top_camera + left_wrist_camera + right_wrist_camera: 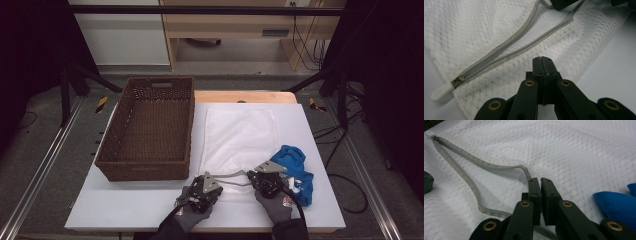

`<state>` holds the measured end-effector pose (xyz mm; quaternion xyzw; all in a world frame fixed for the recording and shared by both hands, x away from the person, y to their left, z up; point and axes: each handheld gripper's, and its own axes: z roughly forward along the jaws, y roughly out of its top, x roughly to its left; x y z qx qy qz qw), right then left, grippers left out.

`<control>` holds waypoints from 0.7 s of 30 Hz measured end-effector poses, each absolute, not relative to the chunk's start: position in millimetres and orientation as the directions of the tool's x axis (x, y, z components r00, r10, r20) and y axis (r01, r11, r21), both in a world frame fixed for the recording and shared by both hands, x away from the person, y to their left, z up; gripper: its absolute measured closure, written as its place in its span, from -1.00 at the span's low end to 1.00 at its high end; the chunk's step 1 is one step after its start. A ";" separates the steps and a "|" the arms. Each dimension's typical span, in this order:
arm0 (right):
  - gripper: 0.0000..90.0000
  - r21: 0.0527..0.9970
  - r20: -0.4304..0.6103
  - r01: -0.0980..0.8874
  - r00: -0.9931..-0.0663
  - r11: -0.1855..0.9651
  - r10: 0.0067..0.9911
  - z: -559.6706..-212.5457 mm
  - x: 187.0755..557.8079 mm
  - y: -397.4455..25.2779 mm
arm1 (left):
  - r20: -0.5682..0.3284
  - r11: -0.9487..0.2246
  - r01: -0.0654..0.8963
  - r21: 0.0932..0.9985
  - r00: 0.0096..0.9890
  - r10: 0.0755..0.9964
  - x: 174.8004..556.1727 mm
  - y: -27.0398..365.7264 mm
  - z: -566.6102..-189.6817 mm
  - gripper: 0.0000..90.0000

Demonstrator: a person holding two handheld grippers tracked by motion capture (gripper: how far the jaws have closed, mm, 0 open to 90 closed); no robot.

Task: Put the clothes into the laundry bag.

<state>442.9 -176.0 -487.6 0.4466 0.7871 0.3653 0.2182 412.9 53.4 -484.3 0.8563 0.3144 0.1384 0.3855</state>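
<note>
High view showed a white mesh laundry bag [240, 137] lying flat on the tabletop [125, 205], its zipper opening along the bag's near edge, close to the near edge of the tabletop. The zipper [506, 51] ran left to right between the two grippers, and its two tapes stood apart, so the mouth was partly open. The left gripper [204, 186] was at the left end, with jaws pressed together on the mesh just beside the slider [458, 80]. The right gripper [265, 176] was at the right end, with jaws narrow and pinching the upper tape. The blue cloth [296, 170] lay just to the right of the right gripper, so this hand was the nearer one. The brown basket [150, 165] stood at the far left corner.
</note>
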 end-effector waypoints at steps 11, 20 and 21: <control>0.35 0.799 -0.015 0.507 -0.522 0.324 0.853 -484.8 441.3 -175.8 | -0.007 -0.505 0.432 0.747 0.765 0.644 413.1 53.5 -484.2 1.00; 0.56 0.778 -0.032 0.530 -0.503 0.338 0.864 -489.2 448.0 -168.2 | -0.014 -0.501 0.435 0.749 0.765 0.644 413.7 53.9 -484.4 1.00; 0.65 0.773 -0.025 0.539 -0.503 0.336 0.864 -488.4 447.8 -166.7 | -0.015 -0.500 0.436 0.749 0.765 0.644 413.8 54.0 -484.4 1.00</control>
